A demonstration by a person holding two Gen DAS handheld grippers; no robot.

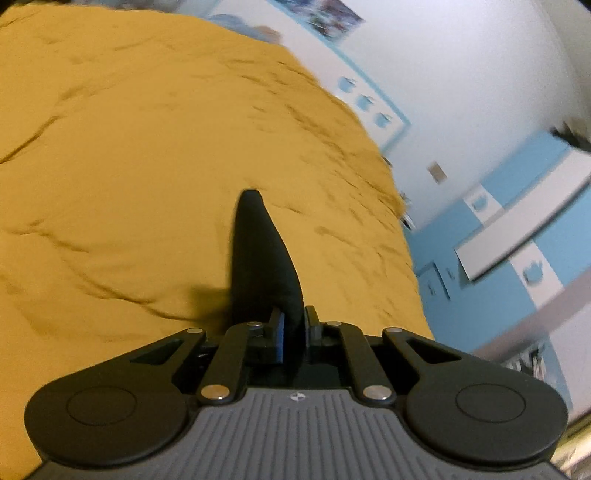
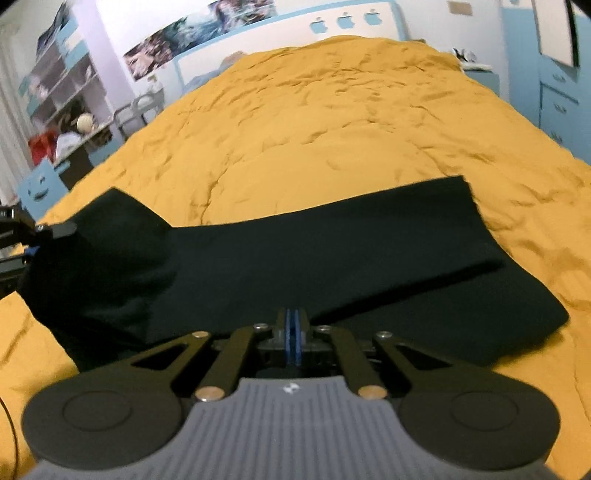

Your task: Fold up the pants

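Currently I hold two grippers, one in each hand, and both are engaged with a single pair of black pants (image 2: 303, 258) on the bed.

Left gripper (image 1: 291, 325): my jaws are pressed together on a fold of the black fabric. In the left wrist view, that fabric rises from between the two blue pads (image 1: 281, 334) as one narrow, pointed flap standing up over the bedspread. In the right wrist view the same gripper (image 2: 40, 236) appears at the far left edge, gripping the raised left end of the garment.

Right gripper (image 2: 293, 332): my two blue pads (image 2: 289, 339) sit flush against each other at the near edge of the pants. The dark cloth runs right up to the fingertips, so I read this as a pinch on the near hem, though the fabric between the pads is too thin to make out.

Pants position: the garment lies crosswise on one mustard-yellow bedspread (image 2: 332, 122). Two layers are visible at the right end, the upper one offset toward the headboard from the lower one. The left end is lifted and bunched.

Surroundings: one white headboard (image 2: 391, 16) carries three blue apple shapes. One shelf unit (image 2: 59, 81) stands at the left wall. Blue cabinets (image 2: 557, 96) stand at the right.
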